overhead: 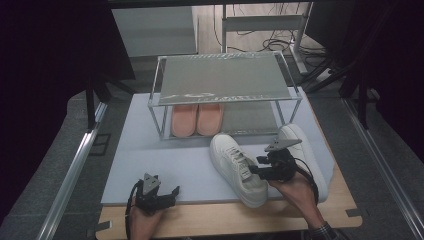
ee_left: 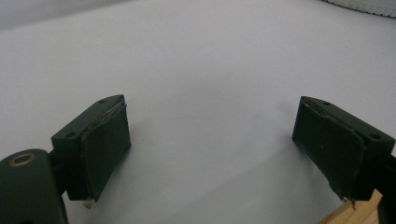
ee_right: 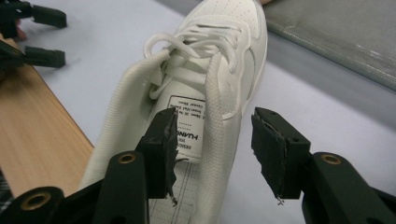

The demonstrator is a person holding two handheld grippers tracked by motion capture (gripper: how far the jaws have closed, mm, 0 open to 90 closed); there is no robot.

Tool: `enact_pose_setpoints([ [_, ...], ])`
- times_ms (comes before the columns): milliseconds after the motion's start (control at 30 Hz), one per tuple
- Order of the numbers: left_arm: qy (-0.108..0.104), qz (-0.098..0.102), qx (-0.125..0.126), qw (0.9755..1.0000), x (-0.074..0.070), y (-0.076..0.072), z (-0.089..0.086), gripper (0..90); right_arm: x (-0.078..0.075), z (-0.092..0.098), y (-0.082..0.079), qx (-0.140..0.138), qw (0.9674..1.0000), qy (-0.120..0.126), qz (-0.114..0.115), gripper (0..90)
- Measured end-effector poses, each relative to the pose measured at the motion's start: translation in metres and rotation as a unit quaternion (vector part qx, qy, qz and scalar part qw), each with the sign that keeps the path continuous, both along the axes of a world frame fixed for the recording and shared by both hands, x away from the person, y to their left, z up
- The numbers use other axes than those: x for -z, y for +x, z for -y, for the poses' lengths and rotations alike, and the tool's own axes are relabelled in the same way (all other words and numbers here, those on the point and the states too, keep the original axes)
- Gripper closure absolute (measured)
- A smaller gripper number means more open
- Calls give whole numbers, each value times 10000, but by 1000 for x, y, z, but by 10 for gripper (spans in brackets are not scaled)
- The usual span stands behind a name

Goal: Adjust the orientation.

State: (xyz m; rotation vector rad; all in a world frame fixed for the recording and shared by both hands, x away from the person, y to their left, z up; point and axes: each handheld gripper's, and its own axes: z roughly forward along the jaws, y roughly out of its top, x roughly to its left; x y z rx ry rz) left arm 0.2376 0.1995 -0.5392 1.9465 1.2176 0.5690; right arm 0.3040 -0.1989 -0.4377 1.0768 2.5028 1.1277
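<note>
The right tool point(ee_right: 212, 140) stands half open, one jaw inside the collar of the near sneaker point(overhead: 236, 167), which lies on the worktop point(overhead: 150, 150) before the rack point(overhead: 222, 80). If it closes here, I think only the thin collar wall is pinched, so the sneaker may tilt or slip. The left tool point(ee_left: 210, 140) is wide and empty.

You are looking at a pair of pink slippers point(overhead: 197, 119) sitting side by side on the lower level of a metal-framed shelf rack point(overhead: 223, 76), which is standing at the far edge of a pale sheet point(overhead: 165, 160) lying over the wooden counter point(overhead: 220, 220).
</note>
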Motion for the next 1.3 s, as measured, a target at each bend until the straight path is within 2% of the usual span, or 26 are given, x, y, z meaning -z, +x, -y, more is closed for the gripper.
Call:
enact_pose_setpoints([
  [133,-9,-7,-8,10000,0,0,0,108,3,-4,3,33,10000,-85,18,533],
  [400,-2,-9,-3,10000,0,0,0,109,9,-7,13,96,9996,-91,-238,685],
  [633,-4,-8,-1,10000,0,0,0,108,10,-3,17,198,9984,147,-499,787],
  [767,-4,-9,-1,10000,0,0,0,108,10,-2,18,248,9974,286,-615,801],
  [1067,-4,-9,-1,10000,0,0,0,108,10,6,23,384,9917,748,-973,815],
  [1300,-4,-8,-1,10000,0,0,0,108,6,11,23,454,9877,1032,-1080,820],
])
